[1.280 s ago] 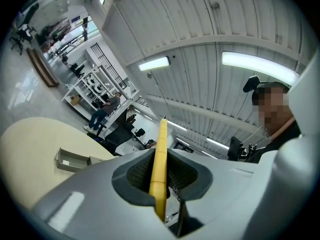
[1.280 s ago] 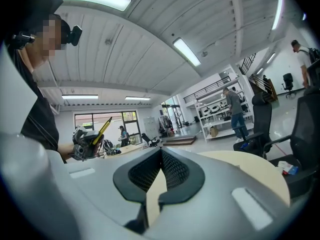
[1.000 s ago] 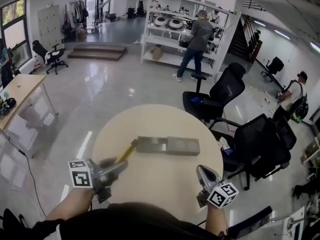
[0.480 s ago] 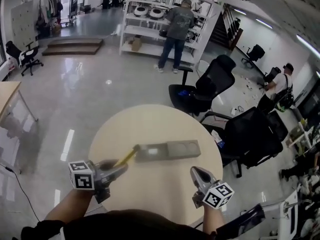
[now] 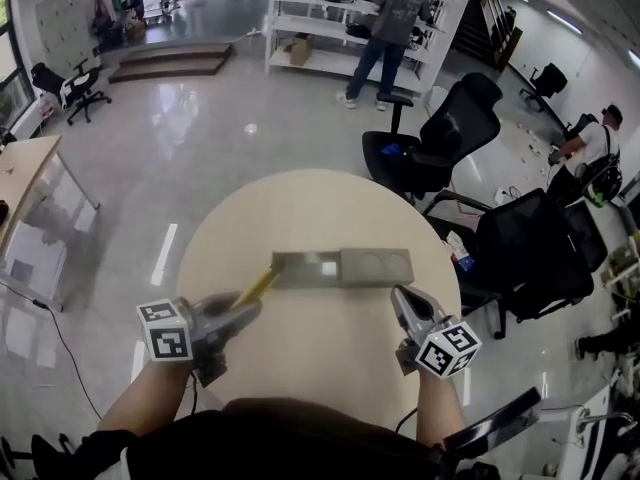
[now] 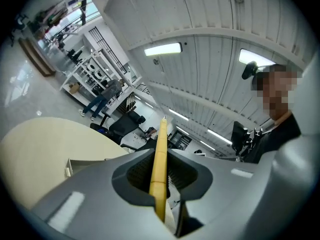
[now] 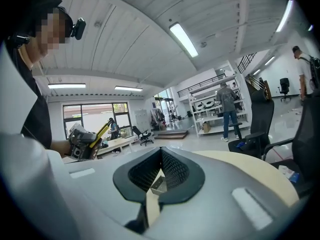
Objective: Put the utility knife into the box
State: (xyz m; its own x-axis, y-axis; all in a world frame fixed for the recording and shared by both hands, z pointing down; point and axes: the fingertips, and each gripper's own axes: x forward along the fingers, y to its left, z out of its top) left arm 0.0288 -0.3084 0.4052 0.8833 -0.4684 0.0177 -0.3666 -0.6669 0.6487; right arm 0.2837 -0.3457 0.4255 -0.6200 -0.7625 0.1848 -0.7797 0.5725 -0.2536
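A long grey box (image 5: pixel 345 266) lies across the middle of the round beige table (image 5: pixel 300 208); its left half is an open tray and its right half has two round recesses. My left gripper (image 5: pixel 243 313) is shut on a yellow utility knife (image 5: pixel 257 288), which points up and right with its tip at the box's left end. In the left gripper view the knife (image 6: pixel 160 159) stands clamped between the jaws of the left gripper (image 6: pixel 161 184), with a box corner (image 6: pixel 82 165) to the left. My right gripper (image 5: pixel 402 300) hovers just in front of the box's right half, shut and holding nothing.
Black office chairs (image 5: pixel 440 138) stand close to the table's far right side. A person (image 5: pixel 395 18) stands at white shelves far behind, and another person (image 5: pixel 592 158) is at the right. A wooden desk (image 5: pixel 25 178) sits on the left over shiny floor.
The head view has shifted. My right gripper has come forward, closer to the box's near edge. My left gripper still holds the knife at the box's left end.
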